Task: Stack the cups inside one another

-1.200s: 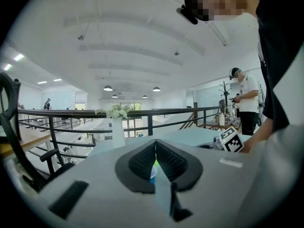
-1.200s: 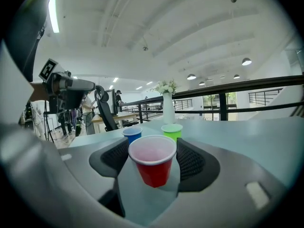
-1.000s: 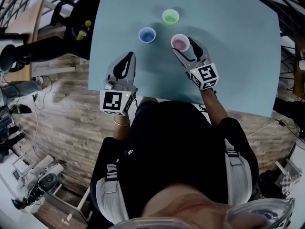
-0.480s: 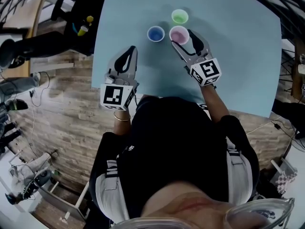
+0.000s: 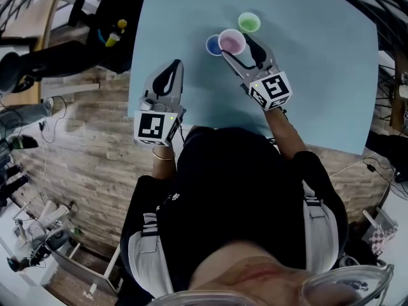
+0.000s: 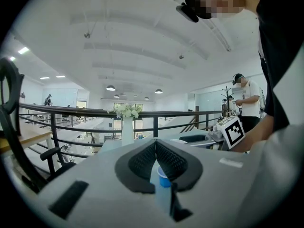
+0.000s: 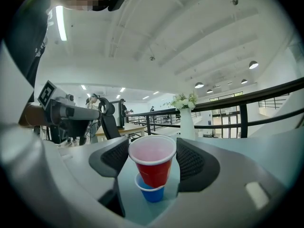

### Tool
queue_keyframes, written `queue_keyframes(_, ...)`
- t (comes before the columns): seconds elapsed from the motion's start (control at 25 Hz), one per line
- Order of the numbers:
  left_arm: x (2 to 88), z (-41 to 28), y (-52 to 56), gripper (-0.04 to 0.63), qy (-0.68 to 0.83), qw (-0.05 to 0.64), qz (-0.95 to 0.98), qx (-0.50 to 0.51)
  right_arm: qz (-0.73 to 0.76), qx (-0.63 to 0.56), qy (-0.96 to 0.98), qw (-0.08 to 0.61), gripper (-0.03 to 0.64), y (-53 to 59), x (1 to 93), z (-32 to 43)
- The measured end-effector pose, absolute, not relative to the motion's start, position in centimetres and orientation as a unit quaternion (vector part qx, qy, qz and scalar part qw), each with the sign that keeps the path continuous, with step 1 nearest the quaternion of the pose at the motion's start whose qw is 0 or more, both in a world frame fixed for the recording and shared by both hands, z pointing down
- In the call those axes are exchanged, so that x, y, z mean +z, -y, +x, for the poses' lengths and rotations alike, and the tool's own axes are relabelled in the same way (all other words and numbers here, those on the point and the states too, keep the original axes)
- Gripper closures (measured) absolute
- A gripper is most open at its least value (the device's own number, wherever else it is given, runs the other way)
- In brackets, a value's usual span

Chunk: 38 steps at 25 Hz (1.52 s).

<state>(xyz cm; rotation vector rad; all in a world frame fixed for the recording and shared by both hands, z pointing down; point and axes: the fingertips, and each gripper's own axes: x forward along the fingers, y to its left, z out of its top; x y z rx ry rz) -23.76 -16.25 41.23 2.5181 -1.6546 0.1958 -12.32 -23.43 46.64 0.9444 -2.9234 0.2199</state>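
Note:
My right gripper point(image 5: 238, 48) is shut on a red cup point(image 5: 231, 41) and holds it off the light blue table point(image 5: 319, 75), right beside and partly over the blue cup point(image 5: 212, 46). In the right gripper view the red cup point(image 7: 153, 161) sits between the pads of my right gripper point(image 7: 153, 158), with the blue cup point(image 7: 152, 193) just below and behind its base. A green cup point(image 5: 248, 22) stands farther back to the right. My left gripper point(image 5: 173, 69) lies low near the table's left front, shut and empty. Past the closed tips of my left gripper point(image 6: 155, 144) the blue cup point(image 6: 163, 177) shows.
A white vase of flowers point(image 6: 127, 126) stands at the table's far end, also visible as the vase point(image 7: 186, 122) in the right gripper view. A black chair point(image 5: 95, 18) is off the table's left side. A railing runs behind the table.
My right gripper carried the red cup up and to the left, from beside the green cup to over the blue cup's edge. My left gripper shifted only slightly.

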Motion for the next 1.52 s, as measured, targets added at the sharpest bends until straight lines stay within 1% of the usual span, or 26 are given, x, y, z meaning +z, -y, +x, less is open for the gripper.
queue_keyframes(0.32,41.5,-26.2,16.1,0.601,0.552,0.067,0.828,0.068,0.300,0.071,0.950,0.049,0.301,23.5,48.4,-14.8)
queue_keyframes(0.56,41.4,-27.9,16.3,0.601,0.555,0.068,0.825,0.076,0.297,0.071,0.949,0.077,0.301,23.4,50.3,-16.0)
queue_keyframes(0.96,42.4,-27.8,16.5,0.603,0.549,0.074,0.829,0.080,0.305,0.072,0.943,0.111,0.302,24.2,53.1,-16.1)
queue_keyframes(1.52,42.4,-27.1,16.9,0.603,0.551,0.079,0.827,0.077,0.293,0.080,0.943,0.134,0.302,24.2,54.8,-16.2)
